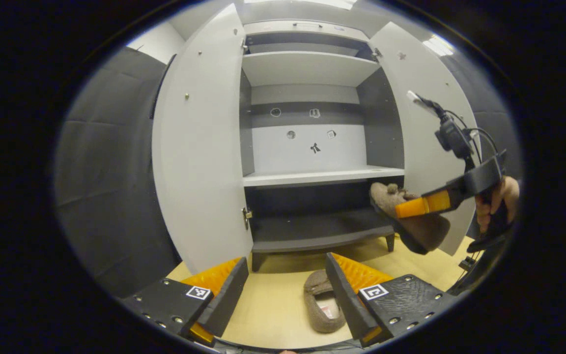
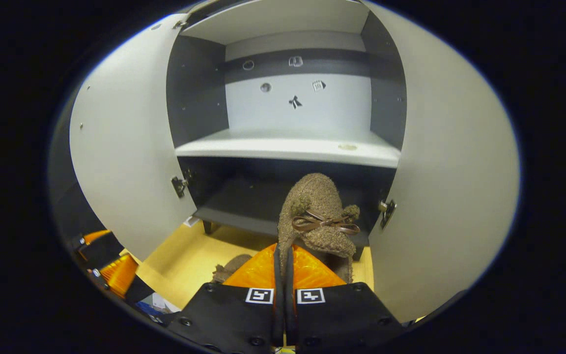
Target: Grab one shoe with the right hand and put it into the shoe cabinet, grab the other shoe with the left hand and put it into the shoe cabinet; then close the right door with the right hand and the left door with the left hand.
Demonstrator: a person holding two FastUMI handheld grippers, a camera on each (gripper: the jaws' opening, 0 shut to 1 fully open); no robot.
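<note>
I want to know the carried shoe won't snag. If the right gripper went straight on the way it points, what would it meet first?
Probably nothing at first: the right gripper, shut on the brown shoe, points into the cabinet's open bottom compartment. The shoe would likely meet its floor or back wall, though depth is unclear.

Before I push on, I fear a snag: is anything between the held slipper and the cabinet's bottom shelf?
Nothing visible. Both doors stand open, and the bottom shelf lies bare behind the slipper that the right gripper holds.

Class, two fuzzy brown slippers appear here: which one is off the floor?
The fuzzy brown slipper pinched by the right gripper, held up before the grey shoe cabinet's bottom shelf. The other slipper lies on the wooden floor.
</note>
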